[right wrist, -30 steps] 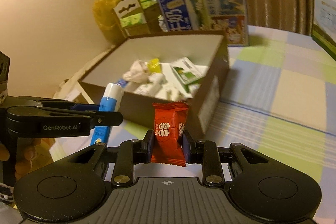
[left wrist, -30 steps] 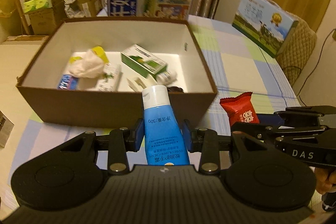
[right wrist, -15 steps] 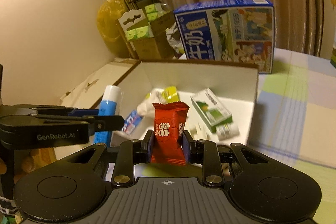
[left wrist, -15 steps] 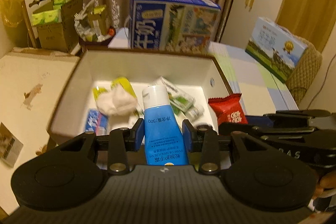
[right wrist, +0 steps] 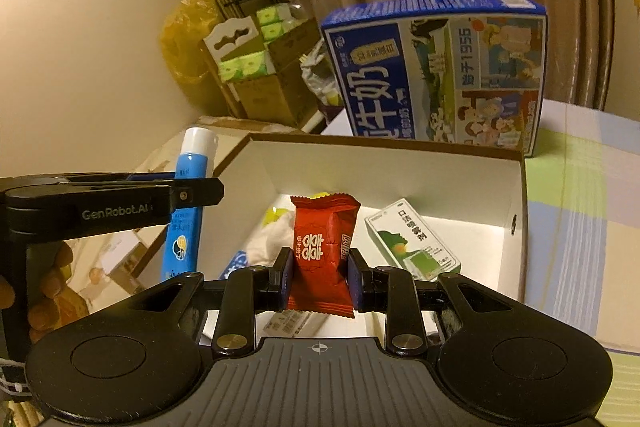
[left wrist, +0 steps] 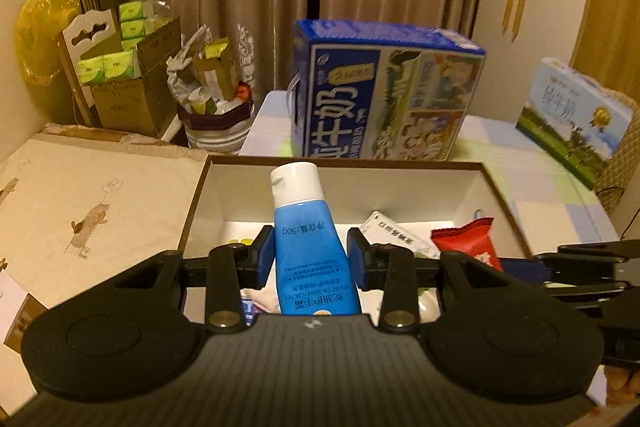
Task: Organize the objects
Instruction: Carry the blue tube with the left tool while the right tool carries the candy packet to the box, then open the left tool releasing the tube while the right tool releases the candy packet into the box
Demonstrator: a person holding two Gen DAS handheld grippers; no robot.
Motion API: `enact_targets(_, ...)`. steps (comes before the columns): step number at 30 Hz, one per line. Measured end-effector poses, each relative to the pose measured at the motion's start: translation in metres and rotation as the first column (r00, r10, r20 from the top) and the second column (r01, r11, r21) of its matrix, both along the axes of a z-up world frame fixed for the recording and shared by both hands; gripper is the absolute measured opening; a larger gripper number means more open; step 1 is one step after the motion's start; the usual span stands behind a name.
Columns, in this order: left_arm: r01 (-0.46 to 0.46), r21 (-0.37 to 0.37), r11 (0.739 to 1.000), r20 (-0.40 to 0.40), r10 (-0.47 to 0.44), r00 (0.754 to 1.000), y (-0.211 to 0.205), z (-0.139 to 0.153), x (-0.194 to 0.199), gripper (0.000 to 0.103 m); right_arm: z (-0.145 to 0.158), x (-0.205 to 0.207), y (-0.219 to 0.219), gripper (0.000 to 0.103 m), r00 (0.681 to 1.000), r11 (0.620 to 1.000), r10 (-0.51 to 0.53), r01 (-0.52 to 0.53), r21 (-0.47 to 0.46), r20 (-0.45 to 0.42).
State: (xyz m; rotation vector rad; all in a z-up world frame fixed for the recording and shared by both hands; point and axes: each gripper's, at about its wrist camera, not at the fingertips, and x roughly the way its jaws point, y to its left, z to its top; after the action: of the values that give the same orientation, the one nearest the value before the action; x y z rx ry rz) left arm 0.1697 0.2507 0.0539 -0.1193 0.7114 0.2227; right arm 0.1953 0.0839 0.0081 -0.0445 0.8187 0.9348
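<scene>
In the left wrist view, the left claw (left wrist: pixel 311 261) is clamped on a blue tube (left wrist: pixel 308 251), cap pointing away, held over the near part of an open box (left wrist: pixel 400 187); a milk carton (left wrist: pixel 384 91) stands beyond the box. In the right wrist view, the right claw (right wrist: pixel 319 277) pinches a red candy (right wrist: pixel 322 251) upright above the same box (right wrist: pixel 400 167), with a green-and-white carton (right wrist: pixel 412 241) lying inside just to its right and the tube (right wrist: pixel 188 203) off to its left.
</scene>
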Motion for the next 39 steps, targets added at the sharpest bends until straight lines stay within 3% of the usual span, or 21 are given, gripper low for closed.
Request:
enact_targets(16, 0.022, -0.032, 0.999, -0.161, -0.027, 0.987, 0.02, -0.059, 0.043, 0.033, -0.038, 0.027, 0.017, 0.025, 0.989, 0.997, -0.053, 0.045, -0.063, -0.137)
enact_targets(30, 0.05, -0.058, 0.997, -0.207, -0.061, 0.976, 0.029, -0.078, 0.067, 0.033, -0.049, 0.043, 0.03, 0.025, 0.985, 0.993, -0.084, 0.071, -0.092, -0.149)
enact_targets(32, 0.063, -0.056, 0.996, -0.197, -0.073, 0.978, 0.03, -0.076, 0.069, 0.037, -0.049, 0.045, 0.033, 0.025, 0.985, 0.993, -0.084, 0.07, -0.091, -0.152)
enact_targets(34, 0.066, -0.046, 0.997, -0.191, -0.074, 0.979, 0.031, -0.073, 0.07, 0.054, -0.05, 0.045, 0.036, 0.025, 0.985, 0.994, -0.083, 0.07, -0.09, -0.155)
enact_targets(39, 0.055, -0.062, 0.997, -0.203, -0.066, 0.977, 0.038, -0.074, 0.071, 0.068, -0.053, 0.048, 0.042, 0.025, 0.984, 0.994, -0.083, 0.07, -0.084, -0.158)
